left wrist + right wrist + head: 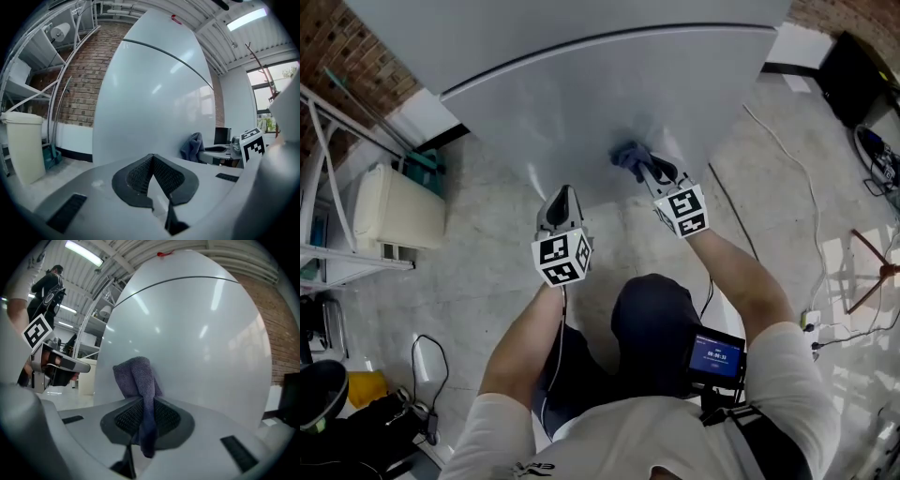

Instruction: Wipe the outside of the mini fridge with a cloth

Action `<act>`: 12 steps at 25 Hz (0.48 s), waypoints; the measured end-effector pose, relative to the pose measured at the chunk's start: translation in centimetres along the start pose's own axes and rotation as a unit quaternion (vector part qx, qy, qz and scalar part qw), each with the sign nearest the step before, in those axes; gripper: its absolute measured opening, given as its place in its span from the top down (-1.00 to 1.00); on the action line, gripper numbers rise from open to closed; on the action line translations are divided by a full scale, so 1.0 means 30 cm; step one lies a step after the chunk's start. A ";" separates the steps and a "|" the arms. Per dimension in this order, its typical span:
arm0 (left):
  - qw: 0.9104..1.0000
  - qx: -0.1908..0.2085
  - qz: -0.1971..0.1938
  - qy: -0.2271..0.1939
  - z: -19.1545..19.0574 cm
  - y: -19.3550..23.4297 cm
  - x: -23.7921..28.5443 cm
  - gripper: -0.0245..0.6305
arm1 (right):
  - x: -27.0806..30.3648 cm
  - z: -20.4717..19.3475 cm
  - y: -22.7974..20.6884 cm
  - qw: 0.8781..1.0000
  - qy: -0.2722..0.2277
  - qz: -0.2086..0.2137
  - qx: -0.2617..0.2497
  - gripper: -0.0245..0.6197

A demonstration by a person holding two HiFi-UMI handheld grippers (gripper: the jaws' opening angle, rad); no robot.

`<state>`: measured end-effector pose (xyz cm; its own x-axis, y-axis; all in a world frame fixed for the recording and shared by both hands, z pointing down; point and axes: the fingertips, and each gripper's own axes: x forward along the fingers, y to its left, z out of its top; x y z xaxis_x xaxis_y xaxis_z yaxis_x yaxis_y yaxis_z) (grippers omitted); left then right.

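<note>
Cloth (628, 156): from the head view, bunched against the mini fridge (581, 84) door, at 1 o'clock from my left gripper (563, 192).
Left jaws: in the left gripper view, pressed together on nothing, fridge just ahead.
Right jaws: in the right gripper view, my right gripper (143, 401) clamps the cloth, its fold touching the fridge.

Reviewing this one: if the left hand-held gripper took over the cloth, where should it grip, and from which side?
Probably the bunched fold of the cloth standing proud of the right hand-held gripper's shut jaws, approached from the left: that side is open, while the fridge lies right behind it.
</note>
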<state>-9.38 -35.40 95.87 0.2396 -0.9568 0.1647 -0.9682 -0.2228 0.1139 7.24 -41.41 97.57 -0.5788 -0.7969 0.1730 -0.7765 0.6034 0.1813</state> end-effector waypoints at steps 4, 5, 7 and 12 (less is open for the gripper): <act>1.000 0.005 -0.016 0.004 0.002 -0.080 0.050 0.92 | -0.089 -0.040 -0.180 0.998 -0.001 -0.052 0.037 0.75; 1.000 0.006 -0.020 0.006 0.001 -0.097 0.060 0.92 | -0.111 -0.053 -0.223 0.997 -0.001 -0.066 0.046 0.75; 1.000 0.007 -0.026 0.008 -0.001 -0.128 0.078 0.92 | -0.146 -0.077 -0.302 0.994 0.000 -0.090 0.060 0.75; 0.999 0.011 -0.033 0.010 -0.010 -0.193 0.122 0.92 | -0.208 -0.117 -0.456 0.990 0.002 -0.121 0.072 0.75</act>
<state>-2.89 -37.55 96.11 0.3050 -0.9356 0.1778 -0.9513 -0.2903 0.1037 22.36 -44.60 97.42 -0.3699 -0.9176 0.1456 -0.9202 0.3834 0.0786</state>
